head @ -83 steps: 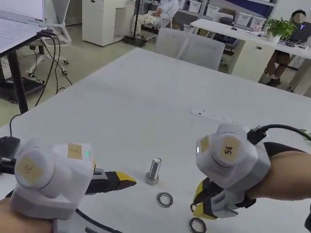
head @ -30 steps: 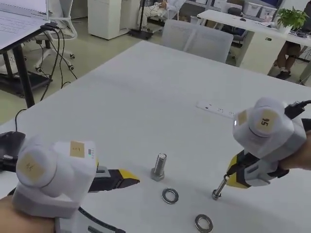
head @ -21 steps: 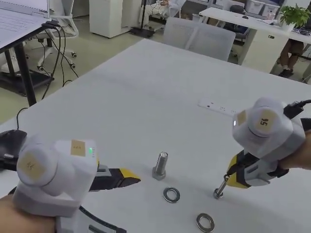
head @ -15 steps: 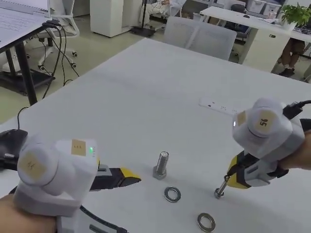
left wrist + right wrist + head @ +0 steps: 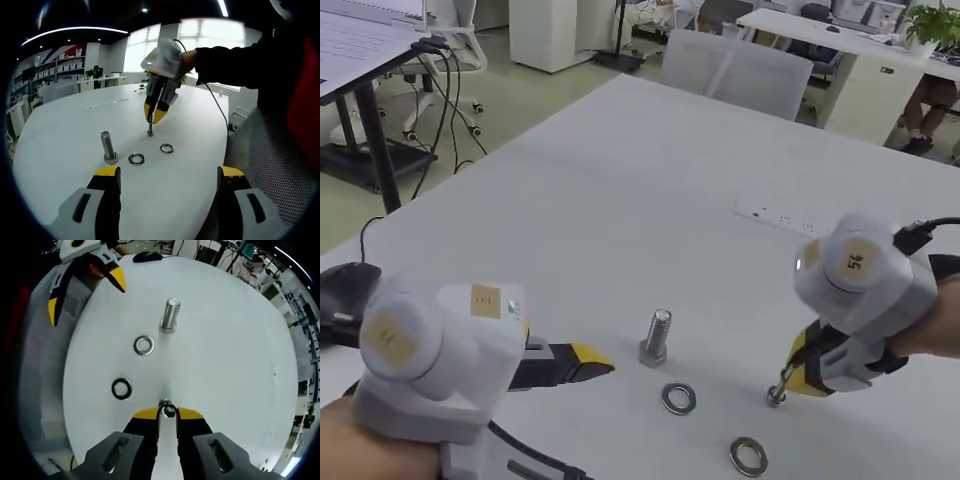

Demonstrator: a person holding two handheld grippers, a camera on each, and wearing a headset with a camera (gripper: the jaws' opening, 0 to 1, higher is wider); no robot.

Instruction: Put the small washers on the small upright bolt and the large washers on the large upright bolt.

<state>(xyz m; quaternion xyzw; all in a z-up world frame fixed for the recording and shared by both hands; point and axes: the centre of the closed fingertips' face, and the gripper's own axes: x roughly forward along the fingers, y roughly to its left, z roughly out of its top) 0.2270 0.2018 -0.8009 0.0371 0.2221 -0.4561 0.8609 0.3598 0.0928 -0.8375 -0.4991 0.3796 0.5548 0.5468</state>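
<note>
A large steel bolt (image 5: 657, 338) stands upright on the white table (image 5: 620, 200). In front of it two washers lie flat, one (image 5: 679, 398) near the bolt and one (image 5: 748, 456) nearer me. My right gripper (image 5: 792, 380) is shut on the small bolt (image 5: 777, 391), which stands slightly tilted with its lower end touching the table; its own view has the small bolt (image 5: 166, 408) between the closed jaws. My left gripper (image 5: 169, 172) is open with nothing between its fingers, low over the table left of the large bolt (image 5: 107, 148).
A white power strip (image 5: 775, 217) lies further back on the table. A black mouse (image 5: 345, 285) with its cable sits at the left table edge. A chair (image 5: 735, 70) stands beyond the far edge. A person's sleeve (image 5: 235, 55) reaches in behind the right gripper.
The right gripper has moved right from beside the washers and now holds the small bolt on the table; over the last second it has barely shifted. The left gripper has stayed put.
</note>
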